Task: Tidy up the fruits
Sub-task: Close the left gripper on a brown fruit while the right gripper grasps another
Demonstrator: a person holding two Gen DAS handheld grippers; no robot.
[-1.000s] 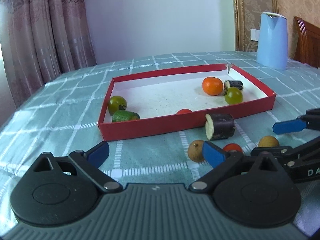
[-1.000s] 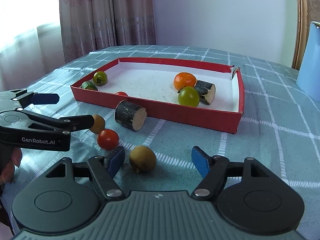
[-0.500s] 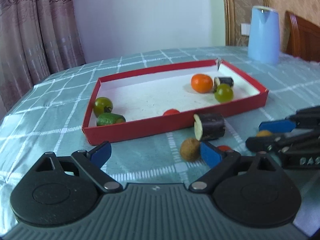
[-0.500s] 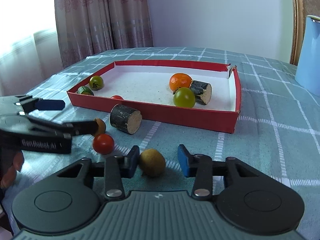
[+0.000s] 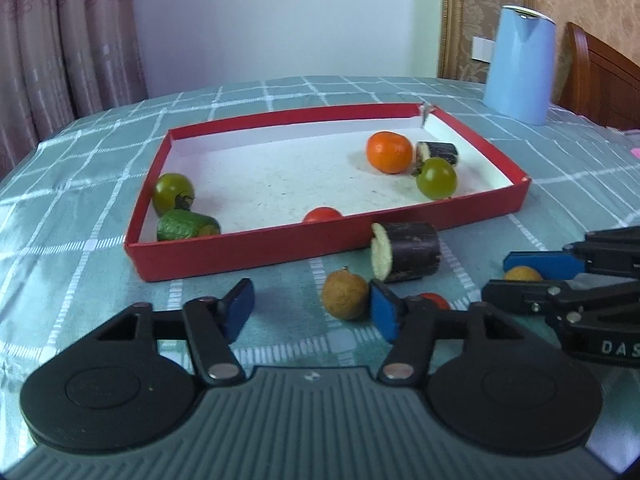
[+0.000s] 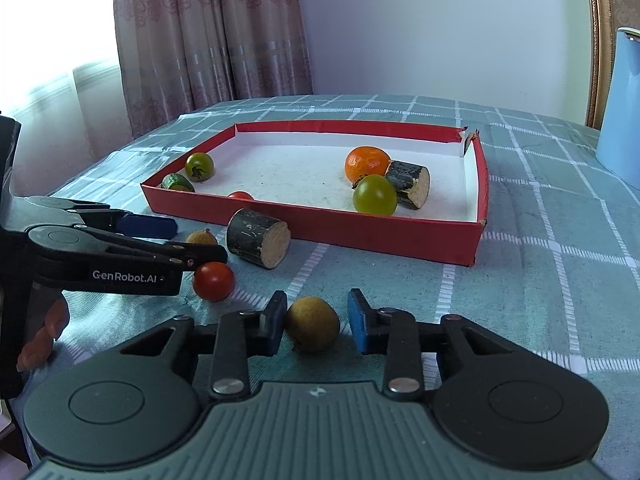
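Right gripper point(image 6: 316, 322): my fingers have closed to their narrowest around the near longan point(image 6: 313, 323); the left pad touches it, a sliver of gap shows at the right pad, so I count it gripped on the desk point(image 6: 540, 280).
Near longan: round, dull tan-green, rough skin, no clear long axis.
Left gripper point(image 5: 312, 310): my fingers are closing, nothing between them; the far longan point(image 5: 345, 295) sits just inside the right blue pad.
Cherry tomato point(image 6: 213, 281): glossy red, just under the left gripper's tip.
Eggplant piece point(image 6: 258, 243): short dark cylinder lying on its side, pale cut face toward the right camera, touching the red tray point(image 6: 400, 234).
Tray contents: matte white floor holds tangerine point(image 6: 367, 164), green tomato point(image 6: 375, 195), second eggplant piece point(image 6: 408, 184).
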